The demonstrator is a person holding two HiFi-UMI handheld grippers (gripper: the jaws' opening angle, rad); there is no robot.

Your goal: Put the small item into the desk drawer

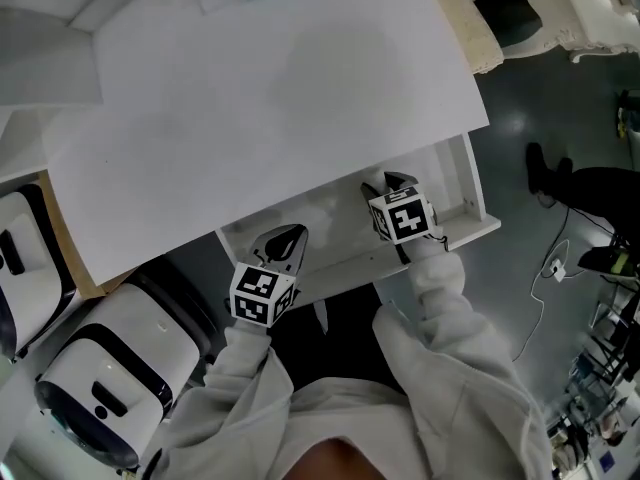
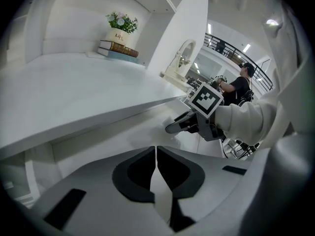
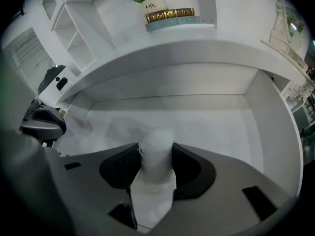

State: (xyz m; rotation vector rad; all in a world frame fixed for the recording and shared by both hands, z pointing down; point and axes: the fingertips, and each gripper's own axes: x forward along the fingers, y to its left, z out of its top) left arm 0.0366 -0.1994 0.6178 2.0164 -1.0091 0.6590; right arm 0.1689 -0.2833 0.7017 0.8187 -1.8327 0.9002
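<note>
The drawer (image 1: 472, 190) stands open under the desk (image 1: 270, 98), at 5 o'clock from the desk's middle in the head view. The right gripper (image 3: 156, 149) reaches into it with its jaws clamped on the item (image 3: 156, 156) — a small white, soft-looking roll, upright between the pads and, as far as I can judge, above the drawer floor and not resting on it. The left gripper (image 2: 156, 157) has its jaws together with nothing between them. It hovers at the drawer's left end, at 9 o'clock from the right gripper.

The step in hand looks like the set-down. To do it well, lower the item straight down until its base meets the bare floor, then part the jaws fully before lifting. A soft roll may cling to a pad and tip. The floor ahead, toward 12 o'clock, looks free, so there is no need to crowd the right wall at 3 o'clock. Withdraw toward 6 o'clock — clear of the desk edge overhead.
</note>
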